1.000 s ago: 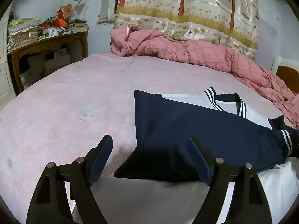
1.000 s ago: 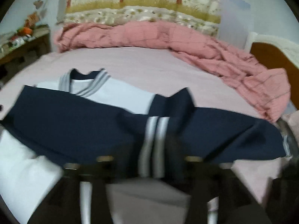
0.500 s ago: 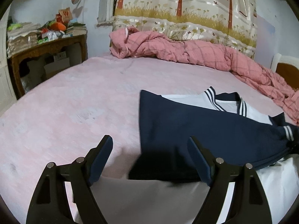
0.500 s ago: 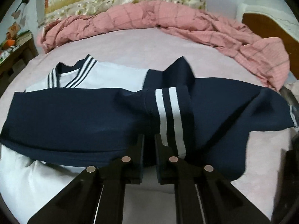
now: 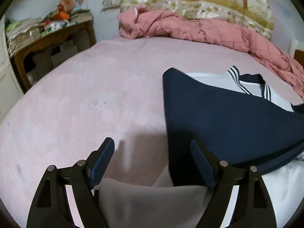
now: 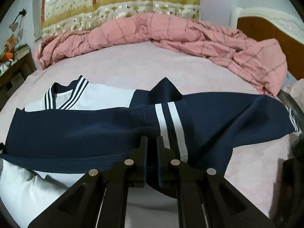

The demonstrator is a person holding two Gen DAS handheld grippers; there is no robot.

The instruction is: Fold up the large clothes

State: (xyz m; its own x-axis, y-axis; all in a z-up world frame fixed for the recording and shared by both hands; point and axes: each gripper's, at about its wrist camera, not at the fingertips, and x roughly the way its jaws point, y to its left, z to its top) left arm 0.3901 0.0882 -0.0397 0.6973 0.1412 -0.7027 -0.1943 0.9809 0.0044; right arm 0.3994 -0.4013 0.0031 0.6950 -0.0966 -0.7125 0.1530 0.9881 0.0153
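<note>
A navy-and-white sailor-collar garment point(image 6: 95, 129) lies spread on the pale pink bed sheet point(image 5: 85, 98), before a rumpled pink checked quilt point(image 6: 171, 34). Only the left wrist view shows the cluttered wooden side table point(image 5: 51, 36) clearly and the left gripper point(image 5: 152, 157) spread wide over the garment's navy corner, pinching nothing. Only the right wrist view shows the white-striped navy cuff point(image 6: 167, 125), where the right gripper point(image 6: 152, 146), having just closed, pinches navy fabric; no writing is readable.

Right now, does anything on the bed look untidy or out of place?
Yes. The pink checked quilt lies crumpled in a heap along the far edge of the bed, not spread flat. The navy and white garment lies half folded, its striped cuff bunched.
</note>
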